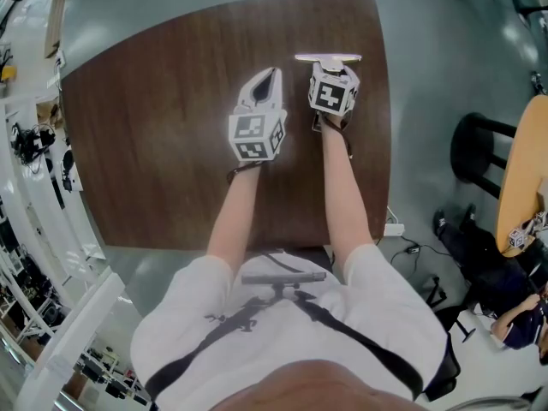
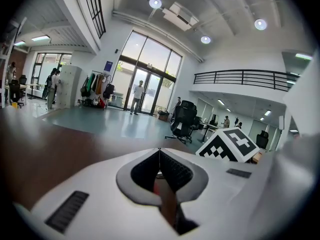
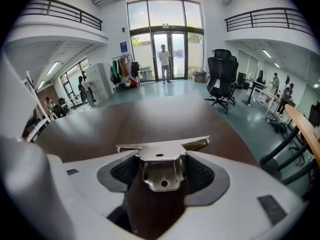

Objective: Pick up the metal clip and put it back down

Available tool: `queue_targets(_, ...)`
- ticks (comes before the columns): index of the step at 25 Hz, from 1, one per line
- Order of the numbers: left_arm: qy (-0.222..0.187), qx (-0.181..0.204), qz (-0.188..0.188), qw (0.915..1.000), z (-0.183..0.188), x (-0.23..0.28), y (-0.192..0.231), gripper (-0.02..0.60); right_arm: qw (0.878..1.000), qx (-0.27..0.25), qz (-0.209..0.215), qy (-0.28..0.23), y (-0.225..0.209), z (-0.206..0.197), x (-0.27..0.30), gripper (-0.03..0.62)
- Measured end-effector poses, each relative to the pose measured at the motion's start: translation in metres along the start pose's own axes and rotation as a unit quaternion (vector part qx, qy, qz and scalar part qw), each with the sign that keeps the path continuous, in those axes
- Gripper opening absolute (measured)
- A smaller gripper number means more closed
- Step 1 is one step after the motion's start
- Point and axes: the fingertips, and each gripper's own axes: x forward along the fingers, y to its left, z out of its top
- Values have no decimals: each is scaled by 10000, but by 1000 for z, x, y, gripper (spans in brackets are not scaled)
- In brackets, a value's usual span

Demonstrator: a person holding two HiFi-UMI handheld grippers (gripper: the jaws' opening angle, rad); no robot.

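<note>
The metal clip point(image 3: 161, 170) is a shiny steel piece with a wide flat bar across its front. It sits between the ribbed pads of my right gripper point(image 3: 162, 176), which press on both of its sides. In the head view the clip point(image 1: 328, 58) shows as a bright bar at the tip of the right gripper point(image 1: 330, 65), over the far part of the brown table point(image 1: 171, 101). I cannot tell whether it rests on the wood or hangs just above it. My left gripper point(image 1: 272, 77) is beside it to the left, its jaws point(image 2: 159, 156) shut together with nothing between them.
The table's right edge point(image 1: 387, 127) runs close to the right gripper, with grey floor beyond. A black stool point(image 1: 479, 148) and a round wooden tabletop point(image 1: 522, 169) stand to the right. Shelving point(image 1: 34, 187) lines the left side.
</note>
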Motion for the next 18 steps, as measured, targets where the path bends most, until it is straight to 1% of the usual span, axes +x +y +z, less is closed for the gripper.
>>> queue_targets(5, 38, 13, -10, 10000, -1, -17, 0, 14, 9996, -240, 35, 160, 9, -5, 1, 296)
queue_targets(7, 5, 44, -9, 10000, 4, -24, 2, 14, 9996, -210, 88, 145, 13, 0, 0, 296)
queue_targets(11, -51, 117, -7, 9999, 18, -51, 4, 14, 9998, -157, -16, 102, 13, 4, -27, 298)
queue_targets(13, -129, 132, -9, 9998, 28, -69, 5, 14, 10000, -82, 13, -40, 19, 8, -51, 298)
queue_targets(18, -402, 182, -62, 9990, 62, -120, -4, 14, 9975, 44, 199, -682, 36, 29, -132, 296)
